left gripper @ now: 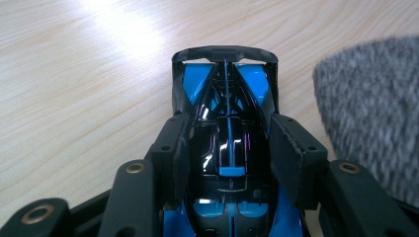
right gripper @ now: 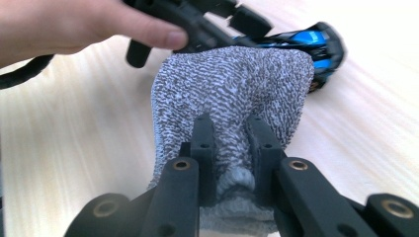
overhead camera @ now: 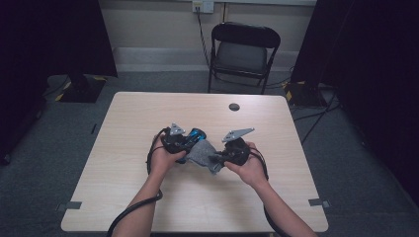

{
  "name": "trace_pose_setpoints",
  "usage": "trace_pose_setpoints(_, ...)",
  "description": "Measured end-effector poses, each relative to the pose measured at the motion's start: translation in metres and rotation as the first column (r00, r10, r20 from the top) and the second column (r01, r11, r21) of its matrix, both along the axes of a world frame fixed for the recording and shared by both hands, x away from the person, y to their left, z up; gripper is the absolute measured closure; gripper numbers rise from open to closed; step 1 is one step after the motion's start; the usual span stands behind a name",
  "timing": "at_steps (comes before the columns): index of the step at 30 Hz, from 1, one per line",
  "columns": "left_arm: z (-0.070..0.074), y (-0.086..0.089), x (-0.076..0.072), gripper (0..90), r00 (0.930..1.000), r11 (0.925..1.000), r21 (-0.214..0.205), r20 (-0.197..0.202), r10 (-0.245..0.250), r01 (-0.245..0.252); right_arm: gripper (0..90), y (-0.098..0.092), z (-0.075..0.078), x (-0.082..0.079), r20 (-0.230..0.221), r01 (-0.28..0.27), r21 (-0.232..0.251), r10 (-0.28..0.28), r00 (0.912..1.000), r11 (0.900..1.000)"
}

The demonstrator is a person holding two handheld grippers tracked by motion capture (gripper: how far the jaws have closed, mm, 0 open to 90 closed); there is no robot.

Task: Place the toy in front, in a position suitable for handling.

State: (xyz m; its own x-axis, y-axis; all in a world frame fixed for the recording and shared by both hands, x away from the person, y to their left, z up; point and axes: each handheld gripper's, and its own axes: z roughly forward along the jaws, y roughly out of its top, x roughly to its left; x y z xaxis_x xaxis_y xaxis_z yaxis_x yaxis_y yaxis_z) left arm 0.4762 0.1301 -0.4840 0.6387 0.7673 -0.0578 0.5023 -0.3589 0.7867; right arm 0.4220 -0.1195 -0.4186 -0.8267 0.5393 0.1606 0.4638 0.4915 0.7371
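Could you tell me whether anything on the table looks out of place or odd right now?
Nothing stands out. The left gripper clamps the blue and black toy car, and the right gripper pinches the grey cloth beside it.

On the table (overhead camera: 148, 207), the cloth (overhead camera: 203, 154) lies right of the toy car (overhead camera: 195, 134).

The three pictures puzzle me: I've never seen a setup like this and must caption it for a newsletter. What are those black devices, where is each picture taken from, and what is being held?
A person sits at a wooden table and holds a hand-operated two-jaw gripper in each hand. The high view looks down from above. The other two come from cameras riding on each gripper, looking along its black jaws. The left gripper clamps a black and blue toy car. The right gripper pinches a grey knitted cloth, which reaches over to the car.
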Motion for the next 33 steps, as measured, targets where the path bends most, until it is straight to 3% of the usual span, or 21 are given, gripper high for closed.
trace_pose_setpoints(10,-0.001,-0.001,-0.001,51.3,0.9999,0.9999,-0.008,0.007,0.008,-0.008,77.5,-0.016,0.013,0.016,0.046,0.088,0.018,-0.088,0.995,0.996)
trace_pose_setpoints(17,-0.001,-0.001,0.0,51.3,0.9999,1.0,0.0,0.01,0.007,-0.007,77.5,-0.028,0.017,0.029,0.113,0.187,0.022,-0.188,0.9756,0.9822)
trace_pose_setpoints(33,-0.001,0.0,0.0,51.3,1.0,1.0,-0.004,0.007,0.004,-0.004,77.4,-0.042,-0.017,0.046,0.082,0.308,0.009,-0.307,0.9481,0.9514)
